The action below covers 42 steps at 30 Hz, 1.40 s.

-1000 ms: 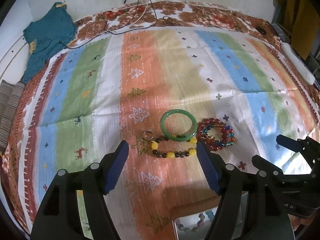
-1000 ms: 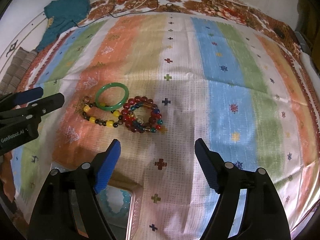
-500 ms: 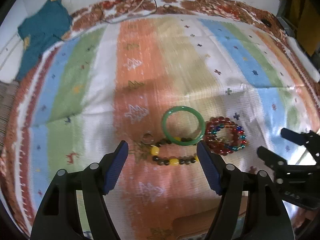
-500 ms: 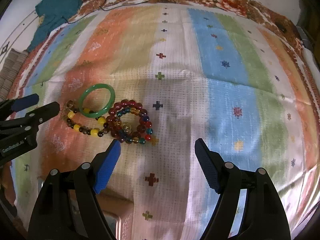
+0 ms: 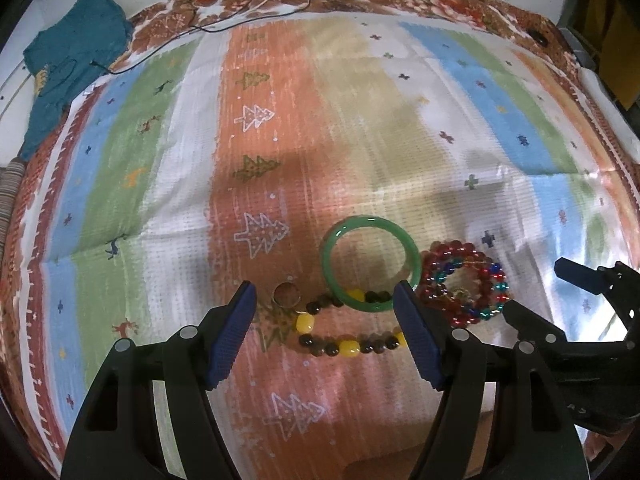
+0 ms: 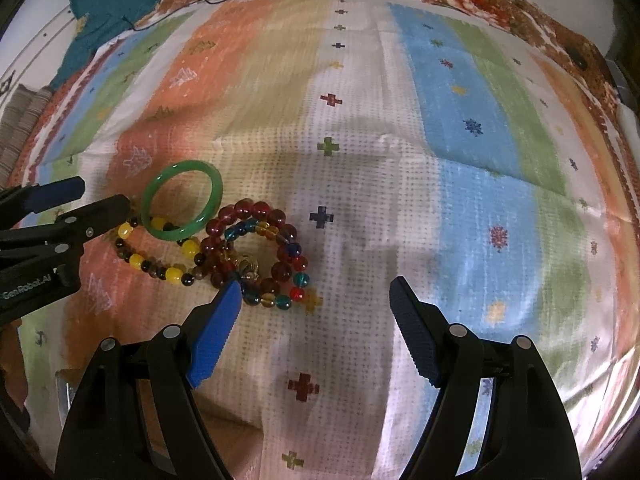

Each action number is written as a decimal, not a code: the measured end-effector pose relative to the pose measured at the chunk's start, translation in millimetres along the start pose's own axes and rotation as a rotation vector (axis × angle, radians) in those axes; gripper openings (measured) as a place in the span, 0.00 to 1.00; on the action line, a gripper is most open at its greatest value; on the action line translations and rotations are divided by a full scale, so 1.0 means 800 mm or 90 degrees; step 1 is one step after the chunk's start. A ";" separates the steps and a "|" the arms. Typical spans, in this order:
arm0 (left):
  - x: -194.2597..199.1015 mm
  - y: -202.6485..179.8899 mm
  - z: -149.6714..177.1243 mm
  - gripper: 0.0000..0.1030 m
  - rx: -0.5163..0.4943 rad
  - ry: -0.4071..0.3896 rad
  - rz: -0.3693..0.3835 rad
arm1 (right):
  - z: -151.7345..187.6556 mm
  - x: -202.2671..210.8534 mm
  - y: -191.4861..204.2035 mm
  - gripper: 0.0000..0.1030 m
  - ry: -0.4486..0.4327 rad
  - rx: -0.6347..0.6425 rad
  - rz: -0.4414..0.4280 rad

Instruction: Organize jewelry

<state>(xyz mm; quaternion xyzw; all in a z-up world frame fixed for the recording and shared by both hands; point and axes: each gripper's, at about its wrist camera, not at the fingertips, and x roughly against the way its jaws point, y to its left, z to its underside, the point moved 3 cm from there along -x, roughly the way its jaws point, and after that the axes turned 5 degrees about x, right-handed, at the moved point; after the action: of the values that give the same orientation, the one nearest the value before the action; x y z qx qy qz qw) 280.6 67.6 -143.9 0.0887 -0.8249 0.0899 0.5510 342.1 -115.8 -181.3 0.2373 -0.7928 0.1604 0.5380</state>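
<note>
Reading "GenRobot.AI" | left gripper (image 6: pixel 60 200) | beside green bangle (image 6: pixel 182 200)

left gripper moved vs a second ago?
Yes. The left gripper has come down and forward: the green bangle, lying where it was on the striped cloth, now looks larger and sits by the fingertips.

Materials only, as you see them: the green bangle (image 5: pixel 371 264) is smooth and glossy, glass or stone-like (can't tell which). Red bead bracelet (image 6: pixel 256 252) is translucent and shiny, with a small gold-toned metal charm. Yellow-and-brown bead bracelet (image 5: pixel 344 332) has polished, rounded beads; the ring (image 5: pixel 285 294) beside it looks metallic. Striped cloth (image 6: pixel 360 184) under them is woven, matt, coarse grid texture. Your gripper fingers (image 5: pixel 232 332) are matt black plastic with ribbed blue pads. Teal garment (image 5: pixel 68 60) is soft matt fabric.
</note>
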 end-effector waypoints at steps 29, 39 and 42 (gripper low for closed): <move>-0.073 -0.009 -0.012 0.14 -0.034 0.049 -0.006 | -0.020 -0.041 0.024 0.11 0.038 0.035 -0.051; -0.061 -0.005 -0.013 0.07 -0.036 0.030 -0.016 | -0.017 -0.028 0.017 0.10 0.020 0.041 -0.035; -0.051 -0.008 -0.013 0.07 -0.037 0.019 -0.017 | -0.016 -0.021 0.015 0.10 0.013 0.041 -0.035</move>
<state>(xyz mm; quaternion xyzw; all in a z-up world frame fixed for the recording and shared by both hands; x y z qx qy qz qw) 307.1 66.2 -177.4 0.0827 -0.8173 0.0599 0.5670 350.9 -95.6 -192.4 0.2746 -0.7748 0.1732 0.5425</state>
